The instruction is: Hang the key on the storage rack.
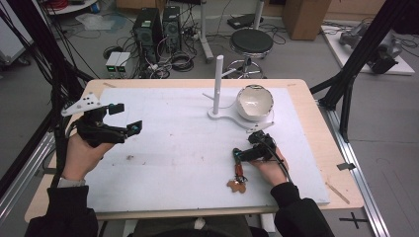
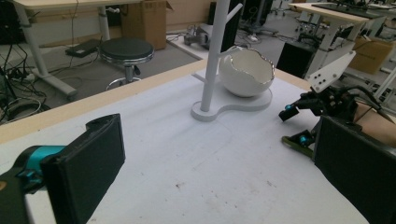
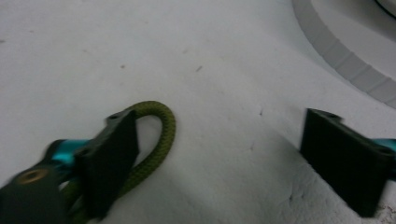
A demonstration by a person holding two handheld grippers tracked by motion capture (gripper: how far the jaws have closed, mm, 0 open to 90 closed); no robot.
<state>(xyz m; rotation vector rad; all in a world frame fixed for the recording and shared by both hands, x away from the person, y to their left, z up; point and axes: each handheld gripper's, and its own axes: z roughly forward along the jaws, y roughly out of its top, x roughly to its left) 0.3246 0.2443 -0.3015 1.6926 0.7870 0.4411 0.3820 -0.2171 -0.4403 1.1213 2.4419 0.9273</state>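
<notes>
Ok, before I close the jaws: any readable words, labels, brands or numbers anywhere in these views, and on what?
None can be read.
White boxes on the floor: any print is too small to tell.
Cardboard box: no legible marking.
Bowl, stand, green cord loop: plain.

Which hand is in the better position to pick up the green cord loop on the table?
The right. Its tongs are low over the mat, open, with the green cord loop beside one pad. The left tongs are held far across the table, open, with nothing between them.
</notes>
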